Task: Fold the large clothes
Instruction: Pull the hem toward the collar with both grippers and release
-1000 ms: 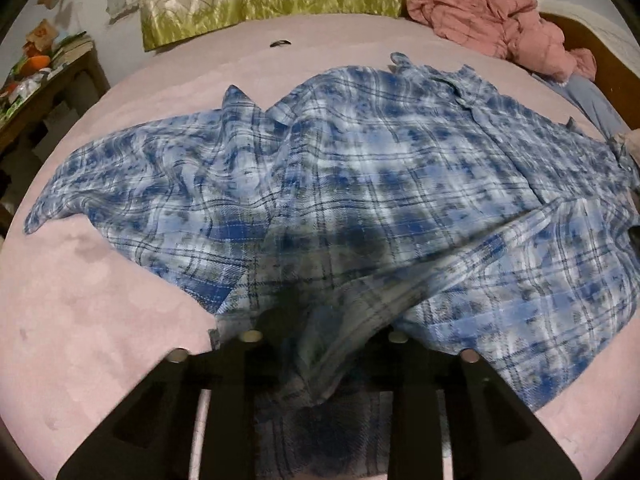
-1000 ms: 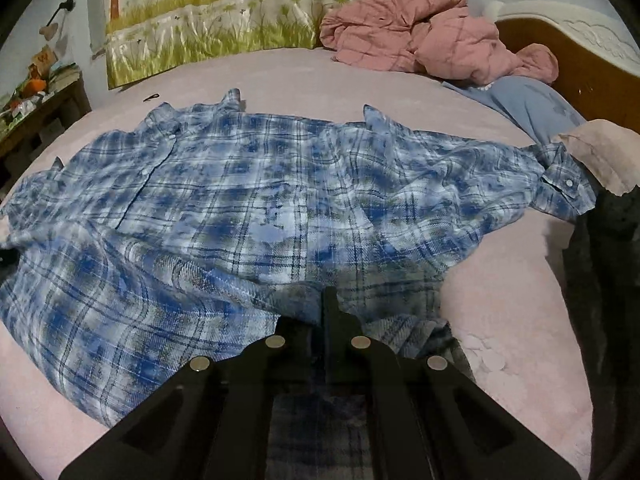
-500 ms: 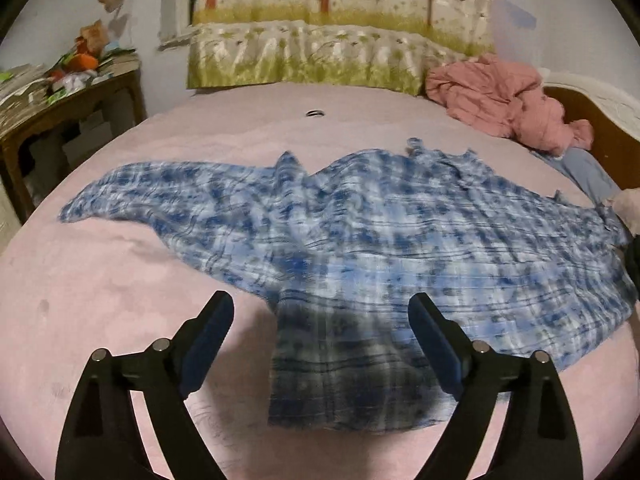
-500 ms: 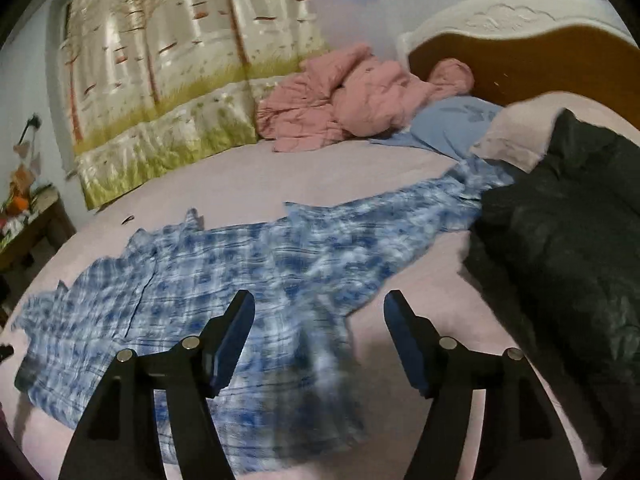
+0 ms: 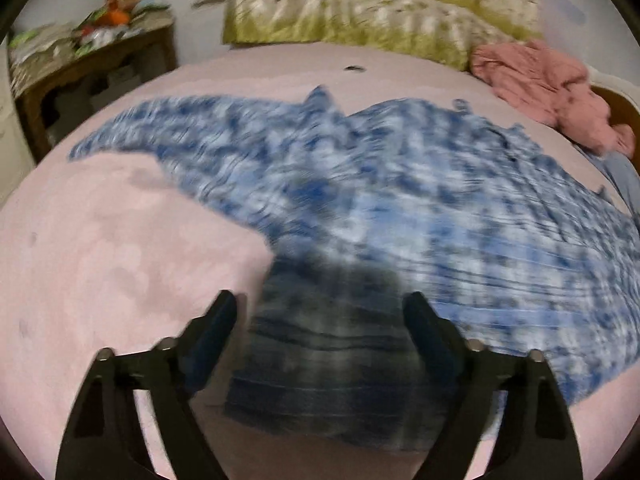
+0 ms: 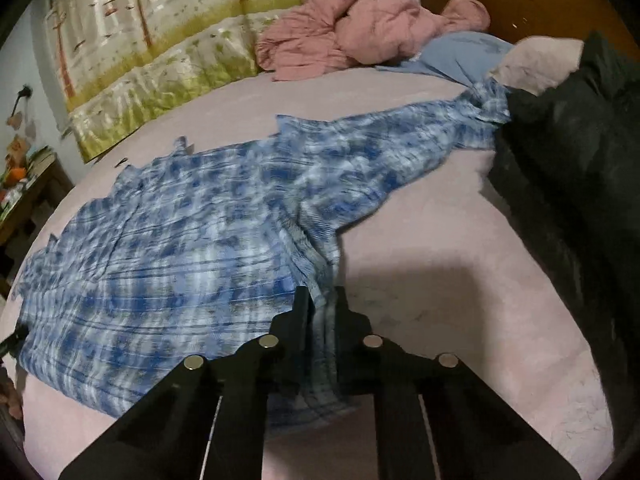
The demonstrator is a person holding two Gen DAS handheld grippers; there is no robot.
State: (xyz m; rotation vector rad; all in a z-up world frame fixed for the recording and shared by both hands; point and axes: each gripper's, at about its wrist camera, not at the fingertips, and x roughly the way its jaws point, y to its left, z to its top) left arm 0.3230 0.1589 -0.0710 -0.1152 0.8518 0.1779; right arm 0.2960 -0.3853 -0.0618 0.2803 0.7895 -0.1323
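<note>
Only right view shows tool (image 6: 322, 304) pinching shirt (image 6: 192, 240).

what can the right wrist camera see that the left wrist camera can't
Only the right wrist view shows the black bedding heap and the right gripper, whose jaws have just been closing, pinched on the shirt's edge. Only the left wrist view shows the left gripper, its jaws having just narrowed but apart above the hem. Both show the blue plaid shirt on the pink bedsheet and the crumpled pink blanket.
</note>
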